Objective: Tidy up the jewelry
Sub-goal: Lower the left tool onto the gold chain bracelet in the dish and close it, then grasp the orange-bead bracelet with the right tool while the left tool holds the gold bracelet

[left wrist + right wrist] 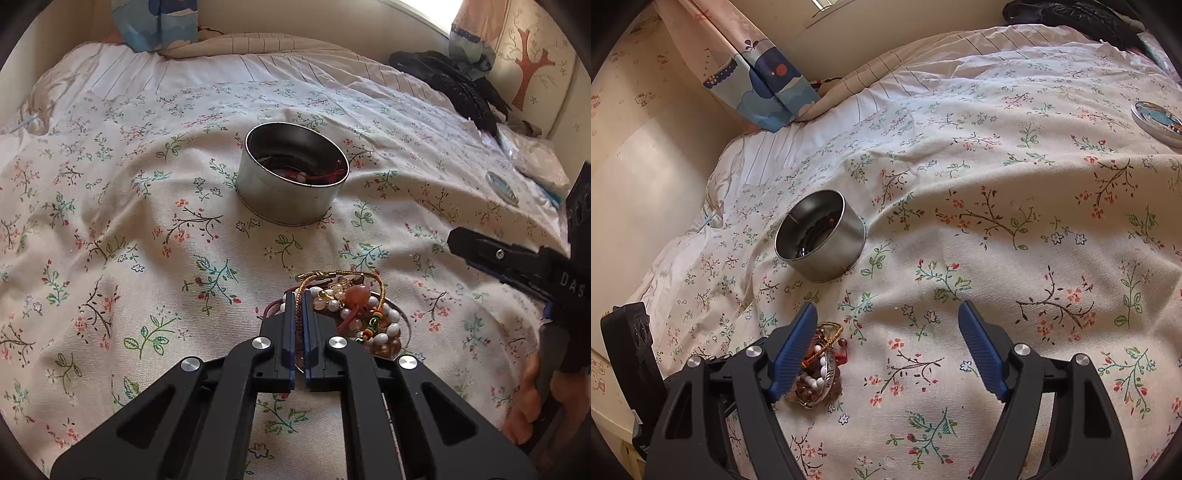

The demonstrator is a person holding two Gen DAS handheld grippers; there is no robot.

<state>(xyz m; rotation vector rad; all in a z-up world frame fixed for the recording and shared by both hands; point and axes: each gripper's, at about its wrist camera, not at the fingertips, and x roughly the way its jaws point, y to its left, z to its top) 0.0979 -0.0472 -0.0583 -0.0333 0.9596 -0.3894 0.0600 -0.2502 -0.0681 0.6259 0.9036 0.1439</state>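
- Bed: covered by a soft, creased floral sheet; wide open cloth lies all round the tin and to the right of the right tool; walls close in at the far edge and the left side, with a curtain hanging at the corner
- Dark clothing is heaped at the far right edge of the bed, well away from the work
- Tin: round, smooth metal, open-topped, upright on the sheet; red cord and dark pieces lie in its bottom
- Lid: flat, round, printed, lying on the sheet far to the right, well apart from the tin
- Jewelry: a tangled pile of white and amber beads, a large orange bead, gold braided cord and red cord, sitting in a shallow shiny dish on the sheet, nearer than the tin
- Left tool: blue-padded jaws pressed together at the pile's left edge, tips down among the beads; whether a strand is pinched I cannot tell
- Right tool: jaws spread wide, nothing between them but sheet; the pile lies just beside its left finger
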